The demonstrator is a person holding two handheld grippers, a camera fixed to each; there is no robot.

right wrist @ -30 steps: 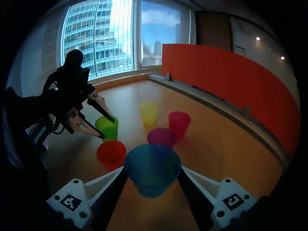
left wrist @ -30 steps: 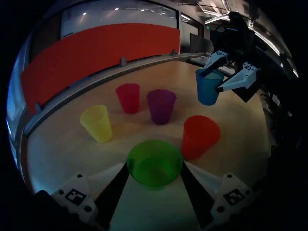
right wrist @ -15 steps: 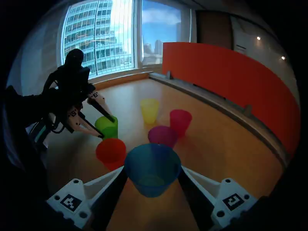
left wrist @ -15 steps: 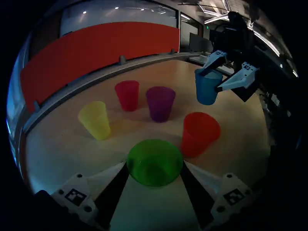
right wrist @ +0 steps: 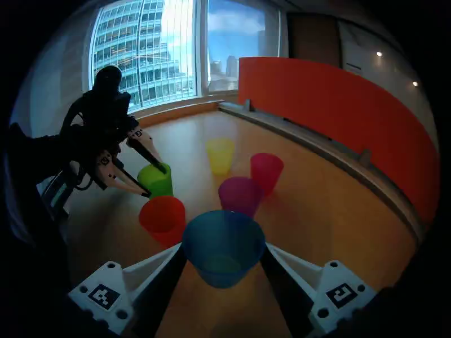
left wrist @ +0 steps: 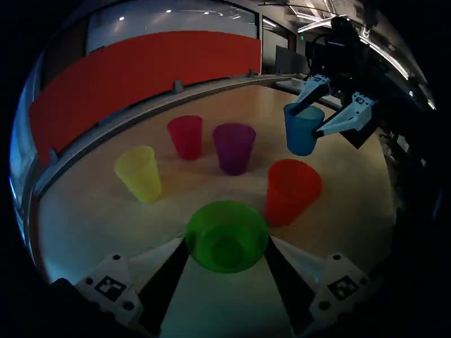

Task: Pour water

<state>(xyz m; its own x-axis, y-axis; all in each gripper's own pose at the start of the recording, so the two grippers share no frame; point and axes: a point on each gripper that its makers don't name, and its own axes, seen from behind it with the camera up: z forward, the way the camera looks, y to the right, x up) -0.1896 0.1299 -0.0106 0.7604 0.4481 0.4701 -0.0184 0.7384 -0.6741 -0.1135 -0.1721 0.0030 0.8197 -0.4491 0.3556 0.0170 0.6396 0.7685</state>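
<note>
As counted across both views, cups: six; grippers: two.
Left gripper: fingers clamped on green cup, upright.
Right gripper: fingers clamped on blue cup, 1 o'clock from green cup.
Worktop: four standing around green cup: yellow cup 10 o'clock, pink cup 11, purple cup 12, red cup 2.

Midway stand red cup and purple cup.

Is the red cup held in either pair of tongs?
No. The red cup stands free on the table, beside the green cup gripped in the left tongs.
</note>
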